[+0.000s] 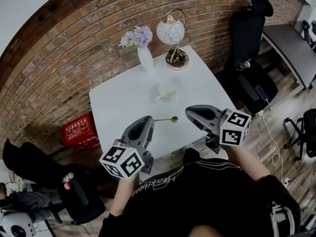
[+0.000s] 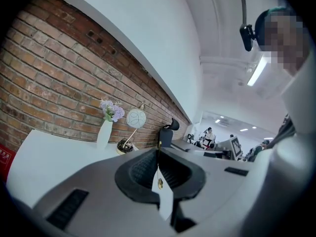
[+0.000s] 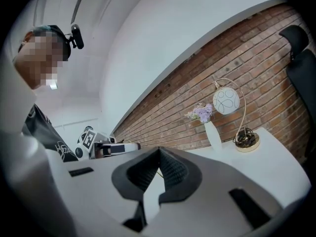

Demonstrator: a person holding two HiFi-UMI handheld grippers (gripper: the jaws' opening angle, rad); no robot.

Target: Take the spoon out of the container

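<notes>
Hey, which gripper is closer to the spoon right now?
Left. The left gripper is shut on the spoon at its handle end; the right gripper sits just beyond its bowl, not touching.
</notes>
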